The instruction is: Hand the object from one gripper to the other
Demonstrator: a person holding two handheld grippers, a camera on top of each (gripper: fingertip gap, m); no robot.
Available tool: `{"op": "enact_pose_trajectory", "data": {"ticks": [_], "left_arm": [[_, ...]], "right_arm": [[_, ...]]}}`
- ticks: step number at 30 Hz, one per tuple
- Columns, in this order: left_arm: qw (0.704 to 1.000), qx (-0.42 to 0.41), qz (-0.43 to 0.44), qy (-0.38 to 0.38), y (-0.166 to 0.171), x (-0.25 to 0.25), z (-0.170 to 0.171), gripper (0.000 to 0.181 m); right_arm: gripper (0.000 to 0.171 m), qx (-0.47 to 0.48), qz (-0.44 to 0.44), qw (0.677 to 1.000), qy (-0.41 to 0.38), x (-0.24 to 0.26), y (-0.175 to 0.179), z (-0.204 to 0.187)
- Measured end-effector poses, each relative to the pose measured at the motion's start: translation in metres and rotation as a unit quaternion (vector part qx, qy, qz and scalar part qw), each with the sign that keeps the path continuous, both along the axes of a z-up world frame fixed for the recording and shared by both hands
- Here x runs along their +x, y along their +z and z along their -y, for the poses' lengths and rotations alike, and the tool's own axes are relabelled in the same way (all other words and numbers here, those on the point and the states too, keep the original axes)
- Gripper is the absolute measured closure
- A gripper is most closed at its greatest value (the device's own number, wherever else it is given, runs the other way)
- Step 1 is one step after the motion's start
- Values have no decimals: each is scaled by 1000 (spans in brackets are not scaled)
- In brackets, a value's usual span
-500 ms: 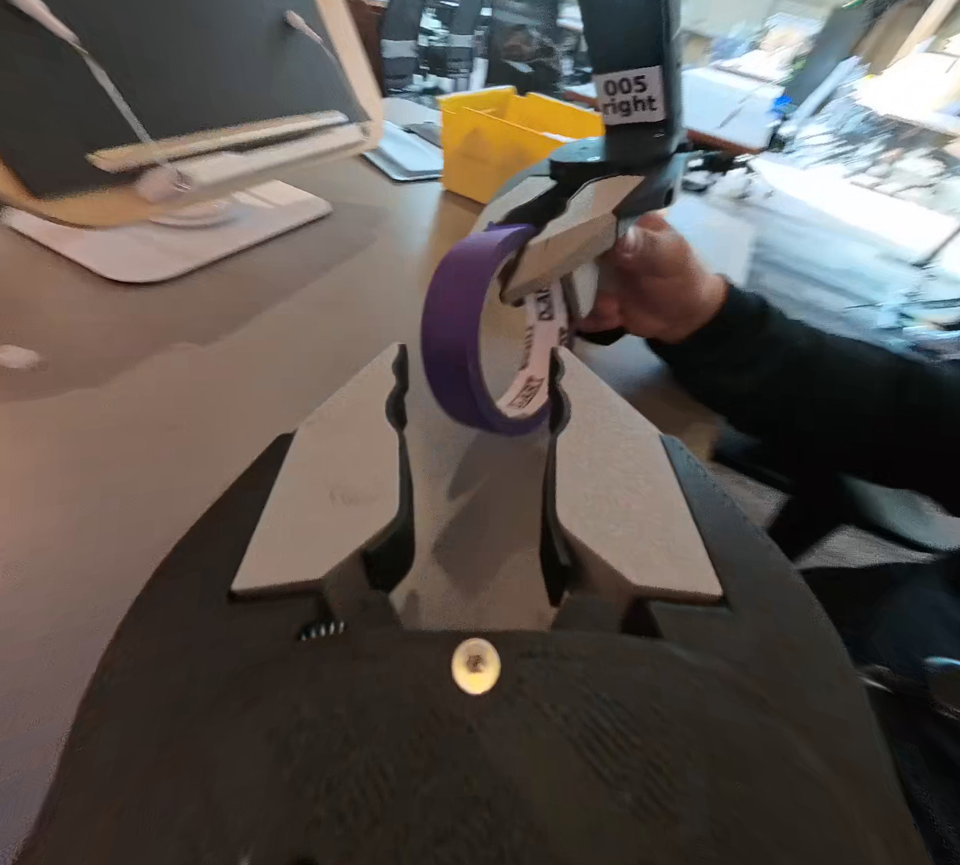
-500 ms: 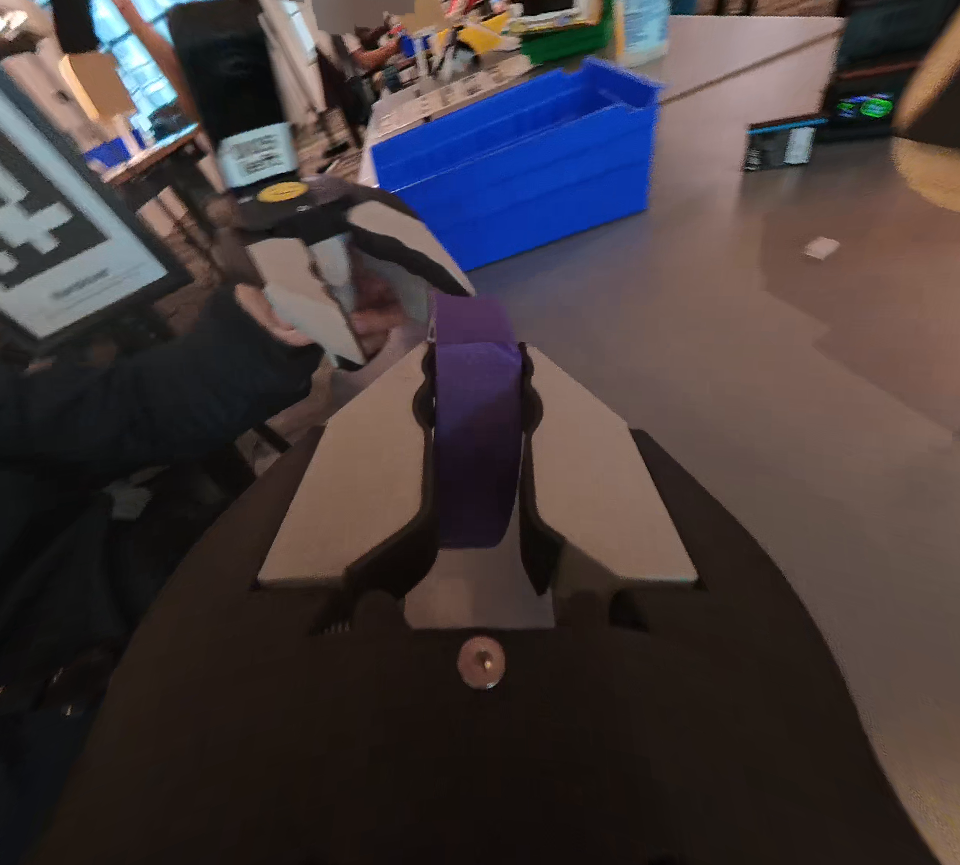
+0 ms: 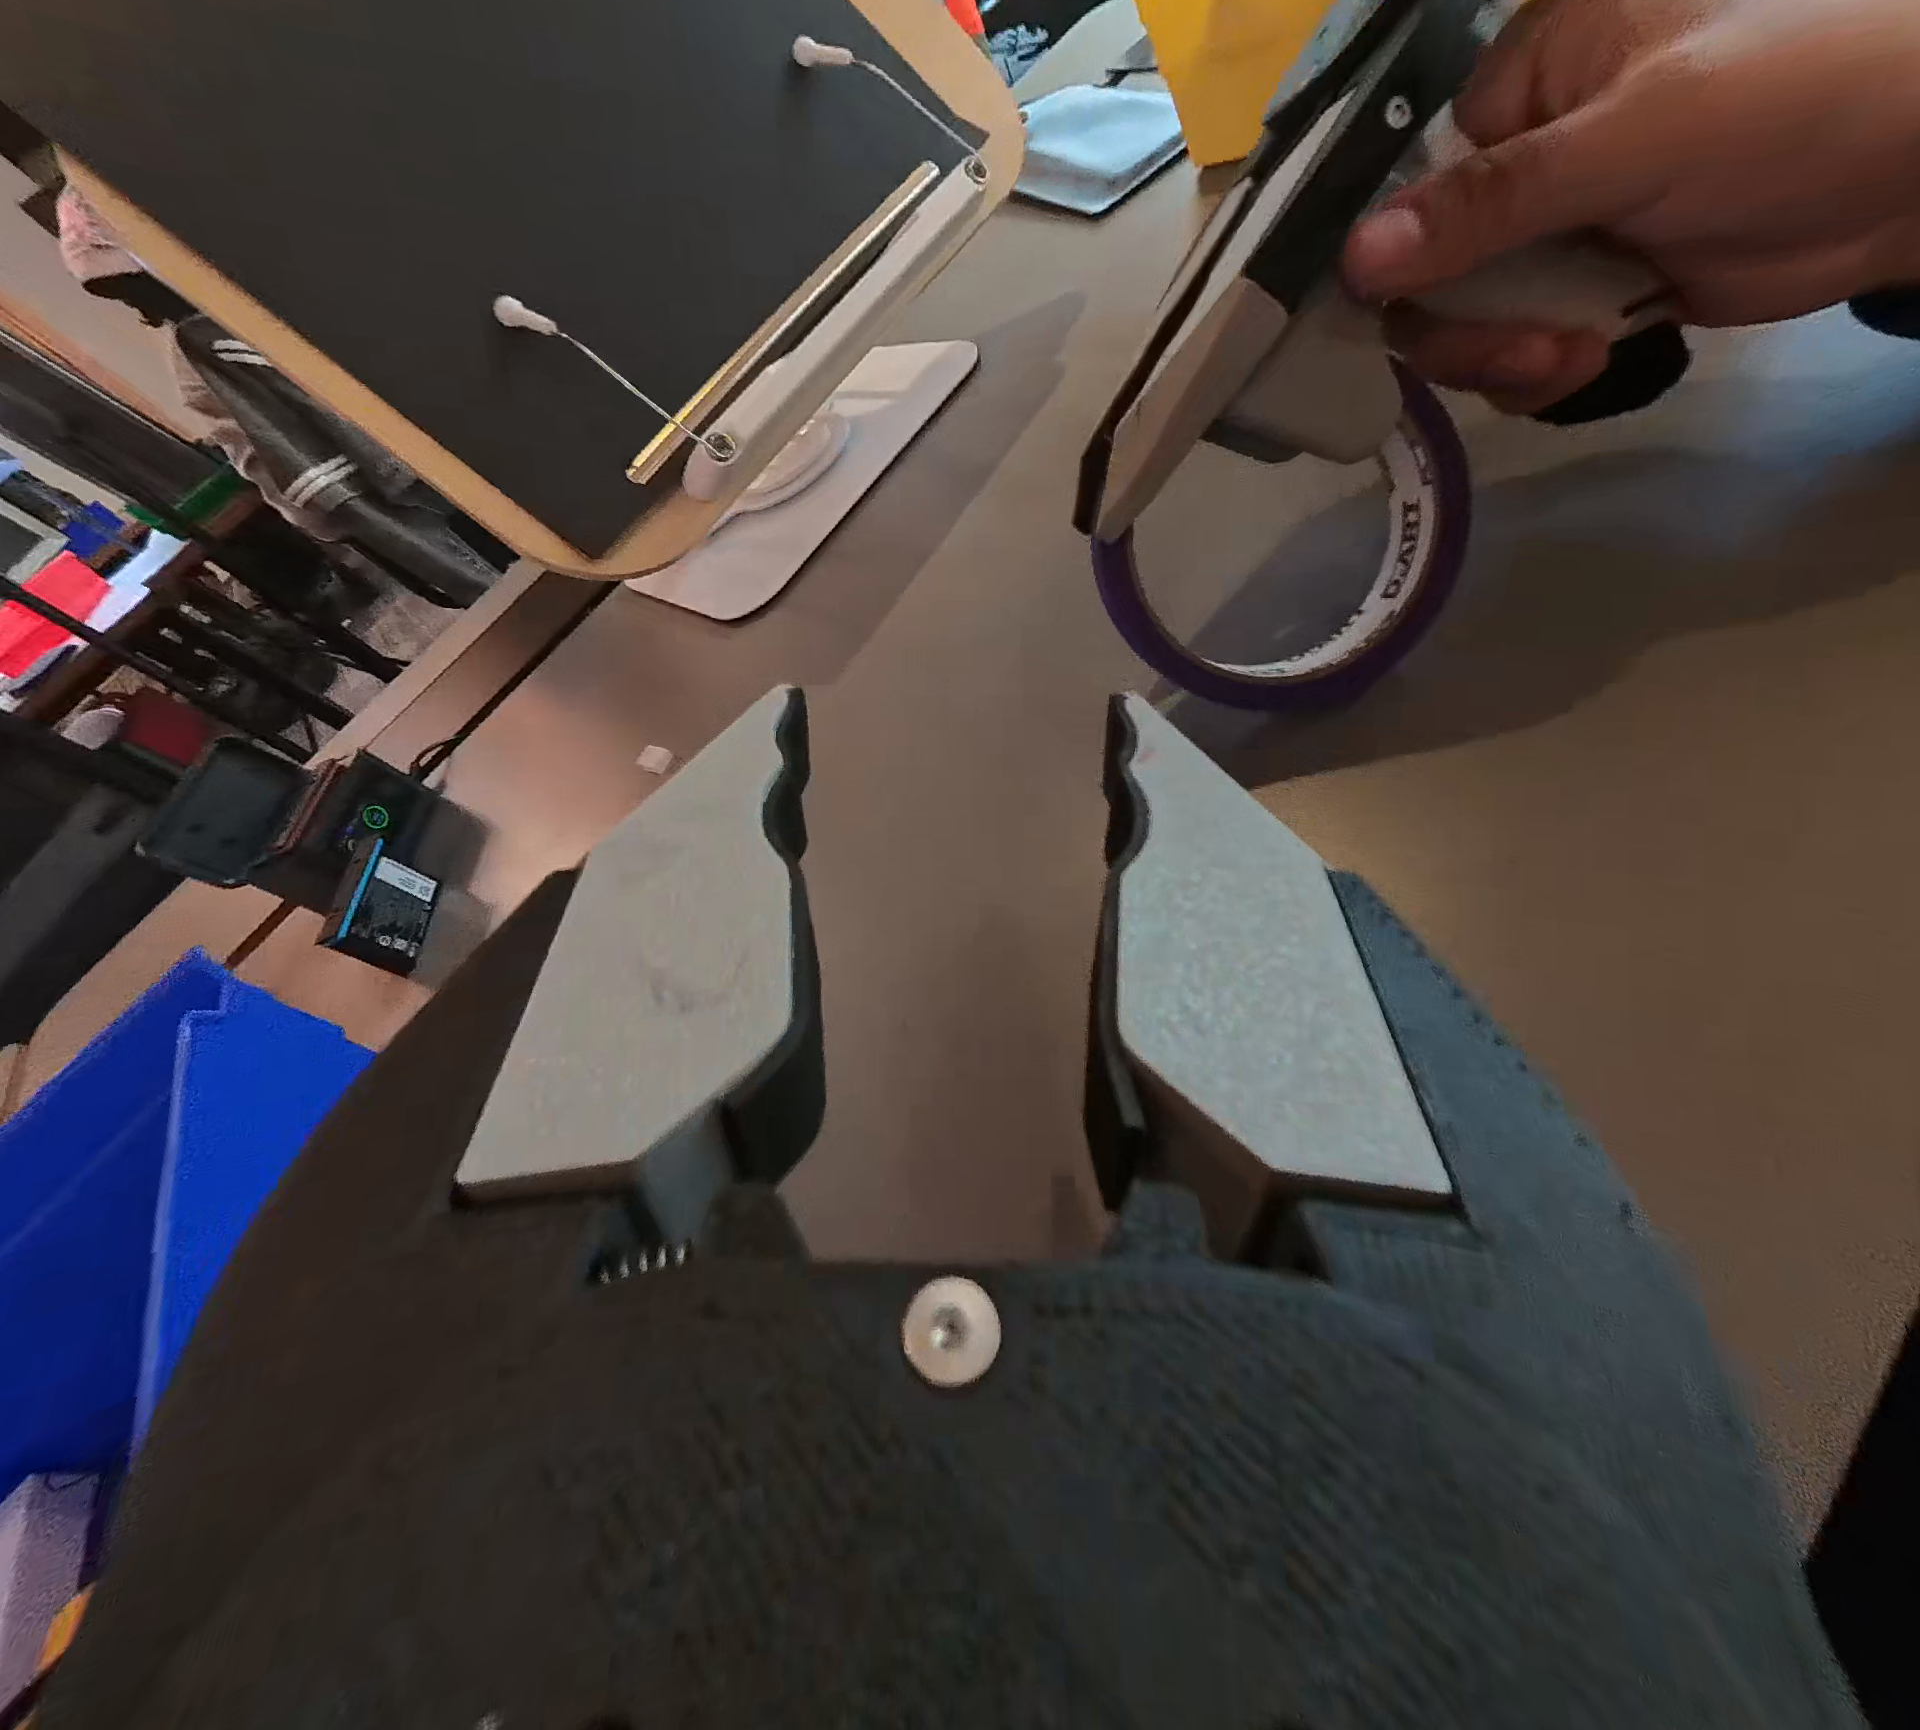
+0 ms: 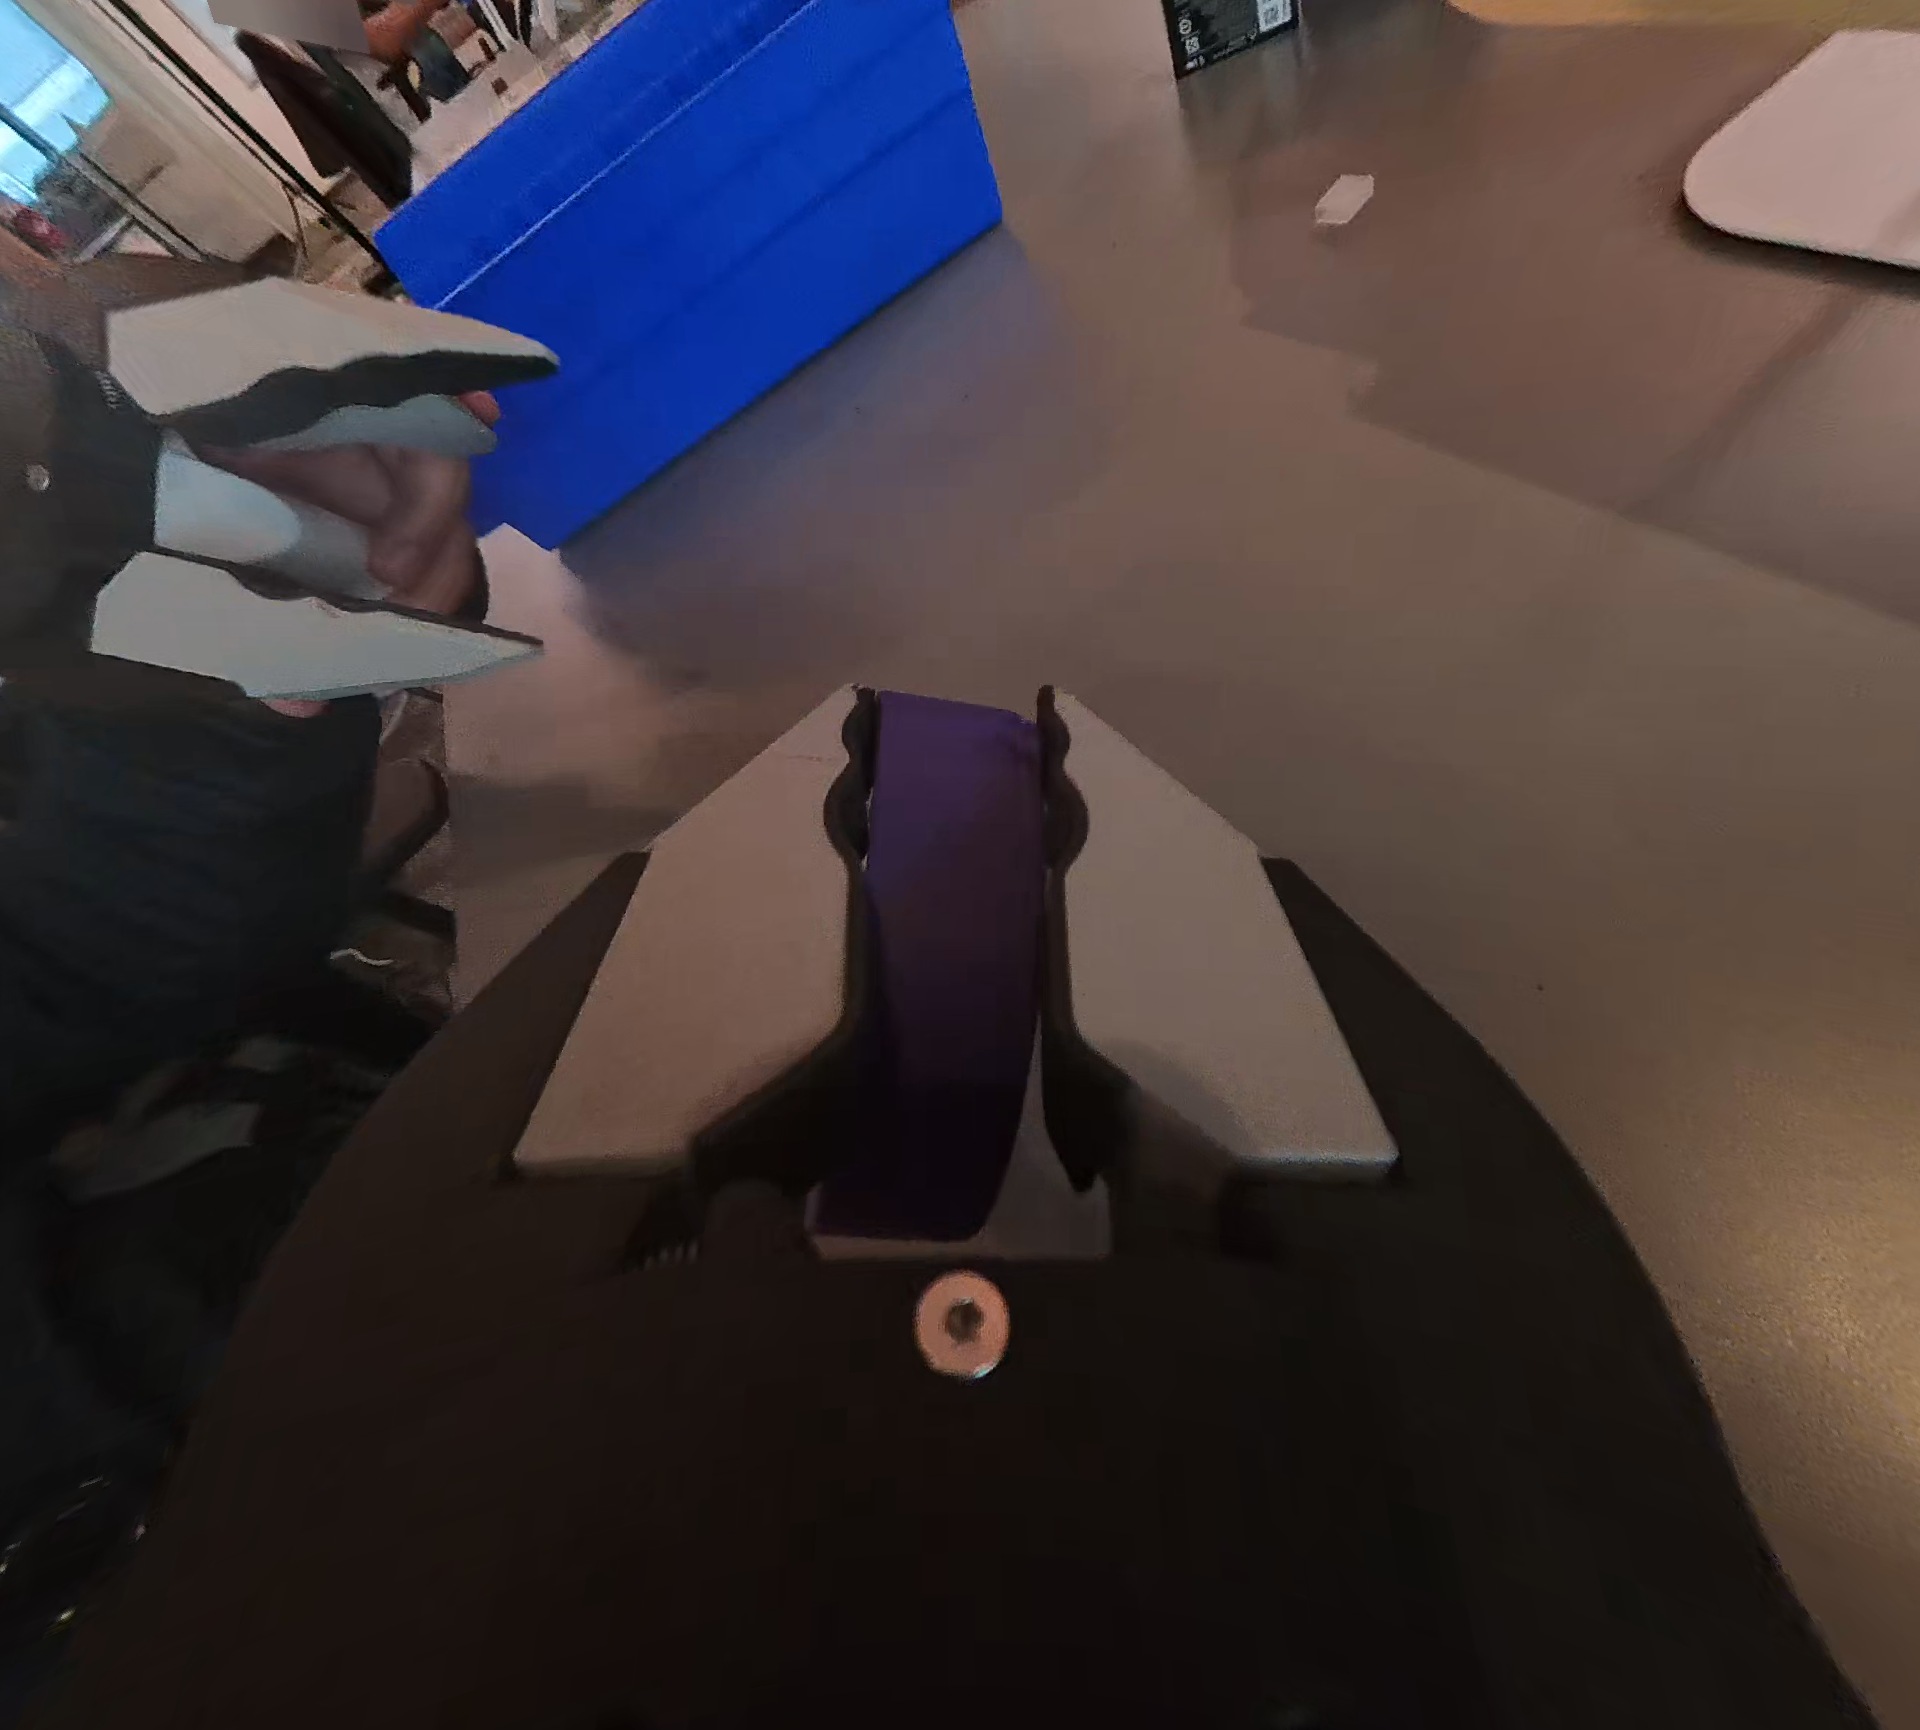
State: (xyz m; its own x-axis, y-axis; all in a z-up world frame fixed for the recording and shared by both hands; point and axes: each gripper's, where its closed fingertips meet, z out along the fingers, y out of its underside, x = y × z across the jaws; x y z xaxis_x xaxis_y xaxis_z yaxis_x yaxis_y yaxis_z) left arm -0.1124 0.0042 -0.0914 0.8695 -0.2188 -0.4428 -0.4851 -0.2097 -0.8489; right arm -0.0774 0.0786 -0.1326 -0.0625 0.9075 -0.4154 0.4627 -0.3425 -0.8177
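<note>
Tape roll could slip or get bumped

Purple tape roll (image 4: 951,942) sits pinched between the two fingers of the right gripper (image 4: 951,724). The fingers squeeze its flat sides, so the roll stands on edge between them. In the left wrist view the same roll (image 3: 1351,641) hangs under the right gripper (image 3: 1164,475), low over the brown table (image 3: 1558,953), maybe touching it; I cannot tell for sure.

The left gripper (image 3: 951,745) holds nothing. Its fingers are spread wide apart. It is near the roll but not touching it, and the roll is off to one side of its gap, not in line with it.

What could go wrong? The left gripper may close too soon and grab only air, or clip just the rim of the roll. A grip on the rim alone is weak, so the roll might twist and drop. If the right gripper lets go before the left one has a firm hold, the roll could fall and roll away across the table. The two grippers could also knock together, since they are close. The blue bin (image 4: 707,226) sits near the left gripper and could get bumped too.
</note>
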Motion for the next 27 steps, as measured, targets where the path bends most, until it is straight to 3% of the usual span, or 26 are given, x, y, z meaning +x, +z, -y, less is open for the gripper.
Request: {"op": "enact_pose_trajectory", "data": {"ticks": [5,10,15,27], "left_arm": [[1000,-11,0,12,-8,-4,-4,129],[1000,-18,9,22,-11,-8,-5,132],[999,-19,17,30,-10,-13,-4,134],[998,-13,48,46,-1,-24,2,136]], "right_arm": [[139,29,11,999,-27,1,-3,-11],[132,125,52,989,-53,2,-17,-22],[138,212,85,971,-63,3,-26,-27],[131,219,34,971,-94,6,-4,-36]]}}
